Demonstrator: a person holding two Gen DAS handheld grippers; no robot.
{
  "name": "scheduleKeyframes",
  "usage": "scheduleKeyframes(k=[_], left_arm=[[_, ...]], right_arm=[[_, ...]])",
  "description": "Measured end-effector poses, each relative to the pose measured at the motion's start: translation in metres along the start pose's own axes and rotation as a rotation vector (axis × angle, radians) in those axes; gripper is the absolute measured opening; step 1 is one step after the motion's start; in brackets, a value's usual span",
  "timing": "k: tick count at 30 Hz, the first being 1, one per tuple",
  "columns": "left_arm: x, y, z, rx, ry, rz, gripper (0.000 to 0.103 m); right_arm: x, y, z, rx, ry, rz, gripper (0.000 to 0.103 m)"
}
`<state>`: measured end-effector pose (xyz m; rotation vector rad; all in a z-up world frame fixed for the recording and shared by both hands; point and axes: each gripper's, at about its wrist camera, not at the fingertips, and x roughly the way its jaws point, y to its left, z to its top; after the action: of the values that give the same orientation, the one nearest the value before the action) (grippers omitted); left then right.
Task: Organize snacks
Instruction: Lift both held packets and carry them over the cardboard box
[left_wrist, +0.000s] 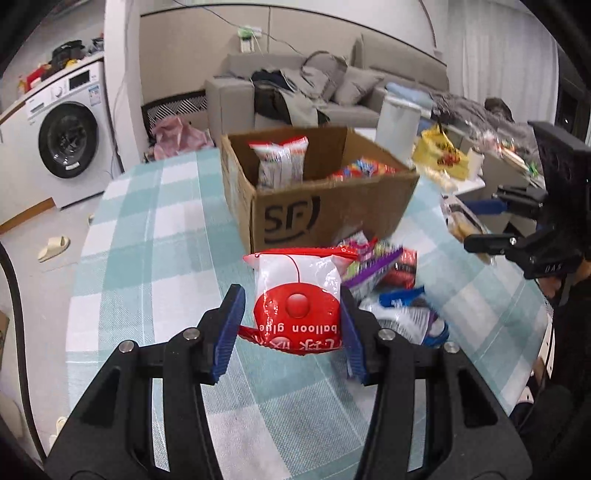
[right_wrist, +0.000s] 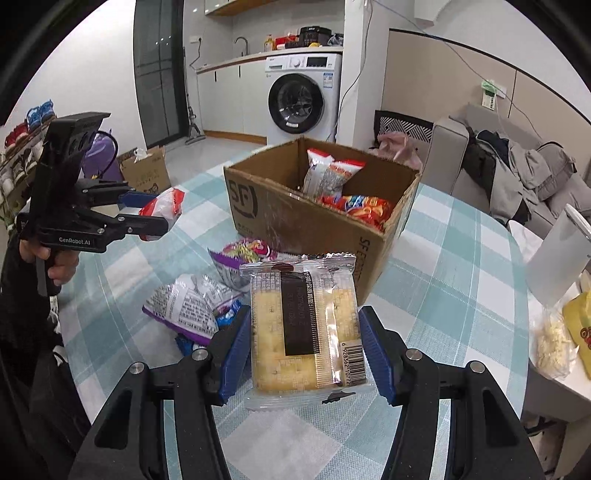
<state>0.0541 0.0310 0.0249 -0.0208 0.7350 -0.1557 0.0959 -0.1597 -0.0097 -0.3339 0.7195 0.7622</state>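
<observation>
Left jaws: pressed on the red pack by the left gripper; its lower part is pinched from both sides, its top stands free above the pads; it is held clear of the table
Right jaws: closed on the cake pack by the right gripper; both long edges are met by the blue pads, and the barcode corner sticks out below
Red pack handling: judged light, soft and air-filled; glossy film that may slip; a grip low across the body, as now, is favoured over the crimped seam
Cake pack handling: judged light but crushable; clear film over soft yellow cake; a gentle side grip is called for, since hard pressure would dent it
Loose snacks: a small heap lies on the table between the grippers and the box, touching or just beside its near wall
Box: open-topped cardboard; several packs are already stood or laid inside; room is left in the near part
Edges: the near box wall must be cleared before either pack is let down; flaps are not seen in the way
Open room: bare cloth lies left of the box; the right side is crowded by a white container and a yellow bag; the grippers are well apart
</observation>
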Motion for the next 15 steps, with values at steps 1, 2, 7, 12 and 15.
scheduleKeyframes(k=[1,2,7,12,15], left_arm=[[0.000,-0.001,0.003,-0.004,-0.009,0.005,0.047],[-0.002,-0.002,0.005,-0.009,-0.023,0.012,0.047],[-0.006,-0.011,0.015,-0.020,-0.075,0.021,0.047],[-0.006,-0.014,0.026,-0.047,-0.103,0.024,0.047],[-0.005,-0.012,0.032,-0.069,-0.118,0.029,0.048]], right_arm=[[-0.002,0.000,0.002,0.009,-0.016,-0.001,0.059],[-0.003,-0.001,0.004,0.018,-0.028,0.001,0.059],[-0.005,-0.007,0.012,0.091,-0.077,0.012,0.059],[-0.001,-0.006,0.018,0.123,-0.094,0.006,0.059],[0.003,-0.008,0.022,0.145,-0.101,0.013,0.059]])
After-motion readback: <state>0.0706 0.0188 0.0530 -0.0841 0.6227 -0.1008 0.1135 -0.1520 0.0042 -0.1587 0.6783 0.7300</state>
